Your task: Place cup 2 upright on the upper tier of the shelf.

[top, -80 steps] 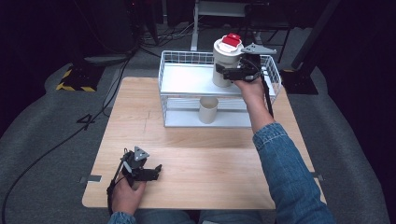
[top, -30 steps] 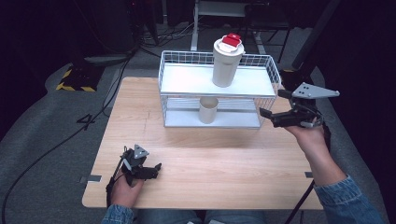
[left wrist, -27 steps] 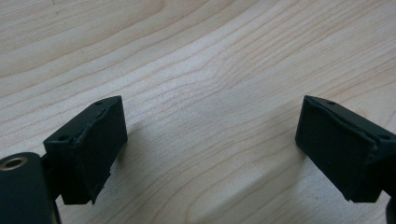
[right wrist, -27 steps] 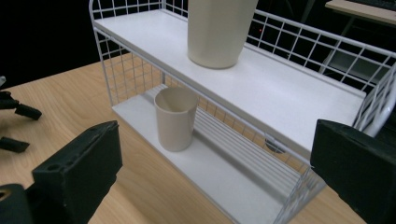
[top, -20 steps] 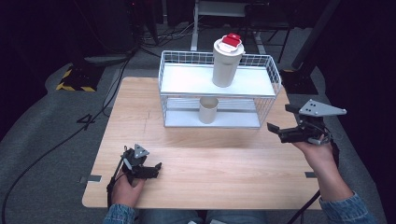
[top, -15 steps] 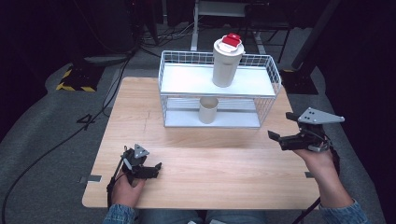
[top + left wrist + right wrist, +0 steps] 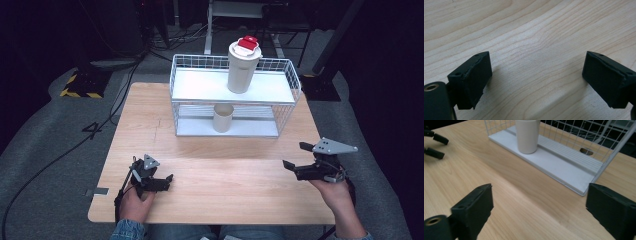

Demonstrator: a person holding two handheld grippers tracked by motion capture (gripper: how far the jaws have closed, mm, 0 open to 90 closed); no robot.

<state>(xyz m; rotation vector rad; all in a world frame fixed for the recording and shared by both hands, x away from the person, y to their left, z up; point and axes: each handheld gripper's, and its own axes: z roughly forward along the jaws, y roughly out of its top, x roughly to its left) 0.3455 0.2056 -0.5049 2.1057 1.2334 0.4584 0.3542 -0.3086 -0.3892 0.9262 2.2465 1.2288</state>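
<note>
While the right tool (image 7: 295,165) hangs low over the counter (image 7: 240,190) near its right edge, its jaws stand apart with nothing between them, though they have just been closing. Nearest to it is the small beige cup (image 7: 223,117), upright on the lower tray of the white wire rack (image 7: 285,107); in the right gripper view that cup (image 7: 527,135) stands well ahead of the jaws and to their left, apart from them. On the rack's upper shelf stands the tall cup with the red lid (image 7: 242,66), farther off. At the counter's near left corner the left tool (image 7: 162,181) rests on the wood, its jaws spread wide and empty.
</note>
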